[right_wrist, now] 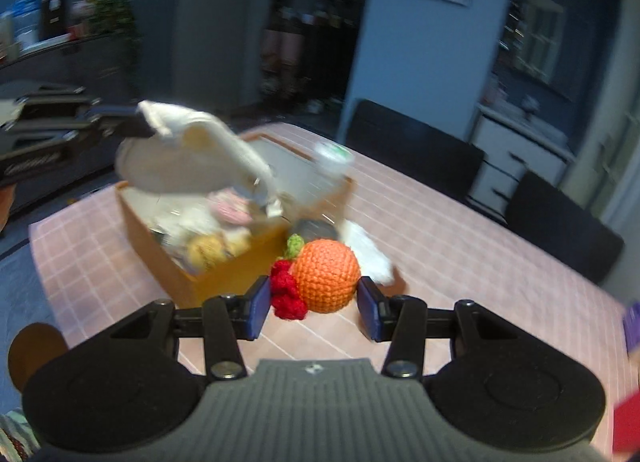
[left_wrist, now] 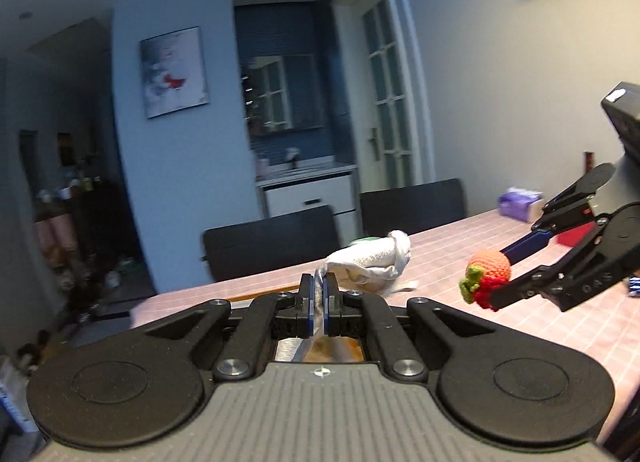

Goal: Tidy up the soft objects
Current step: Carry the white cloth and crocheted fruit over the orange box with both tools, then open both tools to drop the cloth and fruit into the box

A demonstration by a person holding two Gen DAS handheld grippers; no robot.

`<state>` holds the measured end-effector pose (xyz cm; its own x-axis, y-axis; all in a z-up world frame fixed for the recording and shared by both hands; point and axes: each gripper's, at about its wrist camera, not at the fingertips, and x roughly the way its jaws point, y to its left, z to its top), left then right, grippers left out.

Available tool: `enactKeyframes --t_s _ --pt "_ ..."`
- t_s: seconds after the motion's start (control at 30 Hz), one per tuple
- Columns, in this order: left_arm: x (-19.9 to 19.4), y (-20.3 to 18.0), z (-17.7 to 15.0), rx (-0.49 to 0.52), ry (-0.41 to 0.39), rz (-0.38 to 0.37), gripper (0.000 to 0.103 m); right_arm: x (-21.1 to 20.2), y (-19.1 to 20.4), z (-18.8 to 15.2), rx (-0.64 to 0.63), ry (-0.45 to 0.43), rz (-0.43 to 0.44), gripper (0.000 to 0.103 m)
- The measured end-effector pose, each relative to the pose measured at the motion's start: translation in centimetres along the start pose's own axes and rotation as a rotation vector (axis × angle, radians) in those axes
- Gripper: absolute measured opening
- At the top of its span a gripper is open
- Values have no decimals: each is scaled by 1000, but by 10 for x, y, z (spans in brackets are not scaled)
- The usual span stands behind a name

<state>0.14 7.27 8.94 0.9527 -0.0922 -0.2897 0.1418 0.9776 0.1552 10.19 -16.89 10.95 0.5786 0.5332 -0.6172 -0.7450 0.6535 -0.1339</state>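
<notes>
The left gripper (left_wrist: 319, 294) pinches a white cloth (left_wrist: 372, 262) above the table (left_wrist: 440, 294); the right gripper (right_wrist: 314, 302) clamps a crochet fruit (right_wrist: 326, 278). Between them sits a box (right_wrist: 224, 274) (soft toys inside), chairs (left_wrist: 272, 242) behind.

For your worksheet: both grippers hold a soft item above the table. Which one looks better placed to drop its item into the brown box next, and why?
Probably the left. In the right wrist view, the left gripper holds the white cloth over the brown box, while the right gripper holds the crocheted orange toy short of it.
</notes>
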Motion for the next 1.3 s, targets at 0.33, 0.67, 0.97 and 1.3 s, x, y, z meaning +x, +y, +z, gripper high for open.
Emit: enactKeyframes --t_s 0.33,0.67,0.97,1.3 --pt "52 44 -13 22 148 52 4 101 61 59 -189 133 79 47" --pt "103 75 -50 24 279 -59 4 214 84 77 -292 383 28 47" --pt "116 76 -68 23 415 -138 8 251 88 70 -348 470 -8 47" --pt "109 62 -64 87 445 -141 39 228 90 71 -380 437 -8 53"
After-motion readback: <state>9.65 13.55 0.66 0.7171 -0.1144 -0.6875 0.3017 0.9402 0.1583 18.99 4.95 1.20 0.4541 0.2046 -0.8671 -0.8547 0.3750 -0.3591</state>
